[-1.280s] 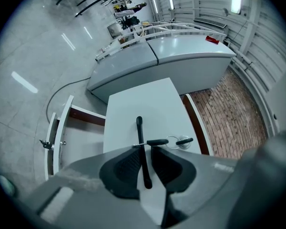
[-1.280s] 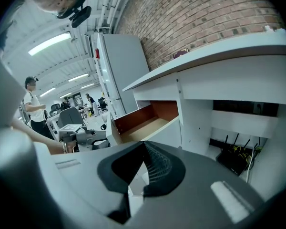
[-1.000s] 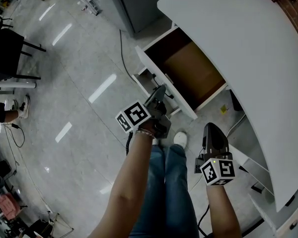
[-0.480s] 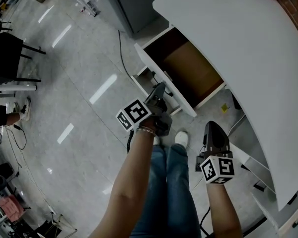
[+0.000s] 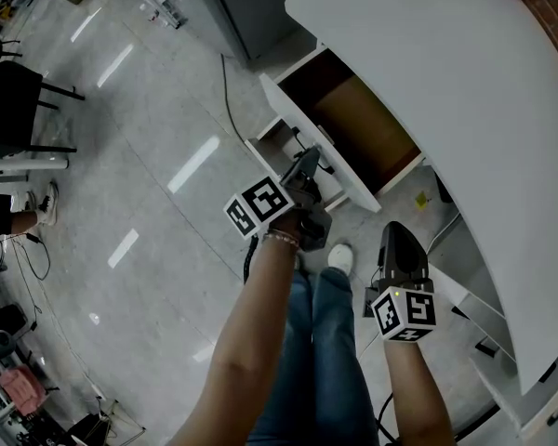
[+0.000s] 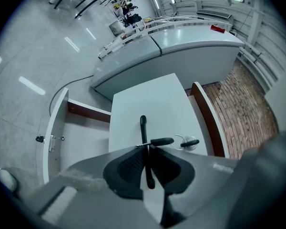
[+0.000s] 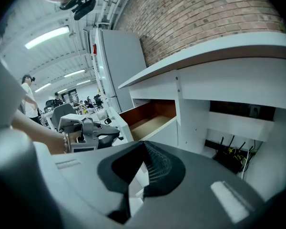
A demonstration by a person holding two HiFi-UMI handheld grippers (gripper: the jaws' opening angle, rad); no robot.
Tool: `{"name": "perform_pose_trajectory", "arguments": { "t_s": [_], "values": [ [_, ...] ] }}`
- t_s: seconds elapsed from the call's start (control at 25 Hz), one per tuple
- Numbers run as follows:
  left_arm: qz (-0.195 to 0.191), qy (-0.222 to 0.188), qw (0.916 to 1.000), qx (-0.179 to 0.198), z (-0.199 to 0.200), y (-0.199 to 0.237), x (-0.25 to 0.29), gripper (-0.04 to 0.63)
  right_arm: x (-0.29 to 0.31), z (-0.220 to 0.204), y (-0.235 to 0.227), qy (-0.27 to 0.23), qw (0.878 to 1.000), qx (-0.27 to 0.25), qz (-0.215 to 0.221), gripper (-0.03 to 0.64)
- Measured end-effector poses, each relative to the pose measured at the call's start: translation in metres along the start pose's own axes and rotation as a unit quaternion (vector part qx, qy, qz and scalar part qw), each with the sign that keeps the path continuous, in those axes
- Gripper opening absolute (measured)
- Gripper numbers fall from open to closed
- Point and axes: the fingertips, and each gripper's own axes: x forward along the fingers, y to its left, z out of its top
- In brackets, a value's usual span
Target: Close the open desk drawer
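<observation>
- Right gripper (image 5: pixel 402 242): short of drawer (image 5: pixel 293 114), off its near corner. Jaws together, nothing between. Idle.
- Left gripper (image 6: pixel 145 149): at drawer front, jaws clamped on black handle (image 6: pixel 142 124).
- Drawer: pulled well out from under desk top (image 5: pixel 446 82).
- Risk: handle is thin bar. Oblique push likely slides pads along it, or skews drawer on runners and jams it.
- Risk: hard push likely slams drawer front against desk frame.

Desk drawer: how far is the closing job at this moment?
Done: the left gripper is at the front of the desk drawer, its jaws closed on the black handle. In hand: that grip. Left: the whole push, since the drawer stands far out of the desk, brown inside exposed. The right gripper hangs idle.
</observation>
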Motion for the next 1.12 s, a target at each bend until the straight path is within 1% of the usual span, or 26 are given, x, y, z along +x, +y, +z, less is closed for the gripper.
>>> {"name": "perform_pose_trajectory", "arguments": {
  "t_s": [0.24,0.56,1.12],
  "values": [
    [0.003,0.014,0.9999,0.008,-0.004,-0.008,0.021,0.029,0.000,0.000,-0.004,0.000,1.000,-0.004,-0.010,-0.003],
    [0.003,0.028,0.9994,0.018,-0.008,-0.018,0.046,0.032,0.006,0.004,-0.016,-0.003,0.999,0.016,-0.046,-0.003],
    [0.000,0.054,0.9980,0.035,-0.018,-0.035,0.086,0.035,0.011,0.004,-0.014,0.001,0.998,0.025,-0.050,-0.003]
  ]
}}
